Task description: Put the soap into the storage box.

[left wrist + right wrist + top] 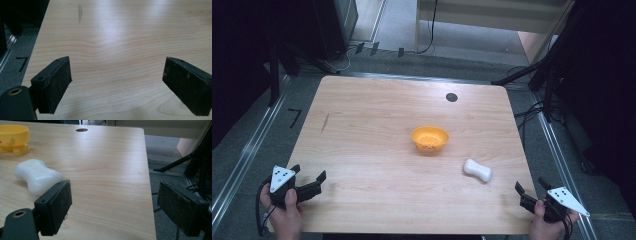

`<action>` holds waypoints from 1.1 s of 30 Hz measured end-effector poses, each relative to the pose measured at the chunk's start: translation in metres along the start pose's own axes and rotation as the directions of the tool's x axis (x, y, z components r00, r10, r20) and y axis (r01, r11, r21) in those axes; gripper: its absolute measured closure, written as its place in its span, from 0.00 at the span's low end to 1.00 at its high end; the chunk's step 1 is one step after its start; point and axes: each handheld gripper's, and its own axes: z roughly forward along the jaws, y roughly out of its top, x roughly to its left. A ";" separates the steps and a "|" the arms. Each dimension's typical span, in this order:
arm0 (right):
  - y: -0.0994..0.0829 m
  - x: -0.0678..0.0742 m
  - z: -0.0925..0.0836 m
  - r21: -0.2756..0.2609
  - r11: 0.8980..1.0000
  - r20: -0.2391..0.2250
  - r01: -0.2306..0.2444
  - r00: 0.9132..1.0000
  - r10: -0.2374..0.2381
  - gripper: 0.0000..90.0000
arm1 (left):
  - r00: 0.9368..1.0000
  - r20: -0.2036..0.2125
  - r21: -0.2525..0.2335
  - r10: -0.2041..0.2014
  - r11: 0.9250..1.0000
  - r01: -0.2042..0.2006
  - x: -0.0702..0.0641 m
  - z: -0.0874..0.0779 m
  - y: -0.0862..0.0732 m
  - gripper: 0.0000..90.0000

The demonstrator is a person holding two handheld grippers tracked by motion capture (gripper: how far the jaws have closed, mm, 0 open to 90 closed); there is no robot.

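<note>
An orange bowl (429, 138) stands near the middle of the wooden table (377, 110); in the right gripper view it is the yellow bowl (12, 136) at the far left. A white, bone-shaped bar (477, 170) lies right of the bowl, and shows as the white bar (37, 175) just beyond my right gripper's left jaw. My left gripper (308, 174) rests open at the table's front left corner, with bare wood between its jaws (117, 80). At the front right corner my right gripper (531, 189) is open and holds nothing (113, 205).
A small dark round hole (451, 97) marks the table's far side. Black stands (542, 75) and cables crowd the floor to the right. Metal rails (247, 150) run along the left side. The table's right edge (148, 190) lies between my right jaws.
</note>
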 end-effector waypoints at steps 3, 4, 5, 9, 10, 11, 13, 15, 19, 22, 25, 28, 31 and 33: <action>0.000 -0.001 0.000 0.008 1.000 -0.008 -0.010 1.000 0.010 0.14 | 1.000 -0.001 0.000 -0.001 1.000 0.001 0.000 0.000 0.000 0.10; 0.001 -0.002 0.001 0.014 1.000 -0.012 -0.018 1.000 0.018 0.14 | 1.000 -0.001 0.001 0.000 1.000 0.000 0.000 0.000 0.000 0.10; 0.001 -0.003 0.001 0.023 0.999 -0.025 -0.025 0.999 0.026 0.14 | 1.000 -0.002 0.001 0.002 1.000 -0.002 0.000 0.000 0.000 0.10; 0.004 -0.005 0.004 0.085 0.996 -0.062 -0.007 0.998 0.012 0.14 | 1.000 -0.002 0.001 0.004 1.000 -0.004 0.000 0.000 0.000 0.10; 0.007 -0.005 0.004 0.100 0.995 -0.067 0.012 0.998 -0.006 0.14 | 1.000 -0.002 -0.001 0.005 1.000 -0.005 0.000 0.000 0.000 0.10; 0.007 -0.005 0.004 0.100 0.995 -0.067 0.012 0.998 -0.006 0.14 | 1.000 -0.002 -0.001 0.005 1.000 -0.005 0.000 0.000 0.000 0.10; 0.014 -0.004 0.008 0.155 0.985 -0.094 0.070 0.994 -0.056 0.14 | 1.000 -0.001 -0.004 0.001 1.000 -0.001 0.000 -0.001 0.000 0.10; 0.016 -0.003 0.009 0.172 0.981 -0.102 0.089 0.992 -0.072 0.14 | 1.000 -0.001 -0.005 0.001 1.000 -0.001 0.000 -0.001 0.000 0.10; 0.027 -0.001 0.020 0.290 0.939 -0.174 0.186 0.975 -0.140 0.14 | 1.000 0.000 -0.005 0.001 1.000 -0.001 0.000 -0.001 0.000 0.10; 0.033 0.003 0.025 0.329 0.915 -0.210 0.234 0.963 -0.170 0.14 | 1.000 0.003 -0.004 -0.001 1.000 0.001 0.000 0.000 0.000 0.10; 0.038 0.005 0.030 0.357 0.898 -0.228 0.256 0.956 -0.183 0.13 | 1.000 0.003 -0.003 -0.001 1.000 0.001 0.000 0.000 0.000 0.10; 0.045 0.008 0.037 0.395 0.869 -0.258 0.298 0.944 -0.206 0.11 | 1.000 0.003 -0.005 -0.001 1.000 0.001 0.000 0.000 0.000 0.10; 0.052 0.012 0.044 0.430 0.839 -0.279 0.333 0.933 -0.227 0.09 | 1.000 0.003 -0.005 -0.001 1.000 0.001 0.000 0.000 0.000 0.10; 0.055 0.014 0.049 0.447 0.822 -0.297 0.354 0.925 -0.237 0.07 | 1.000 0.003 -0.005 -0.001 1.000 0.001 0.000 0.000 0.000 0.10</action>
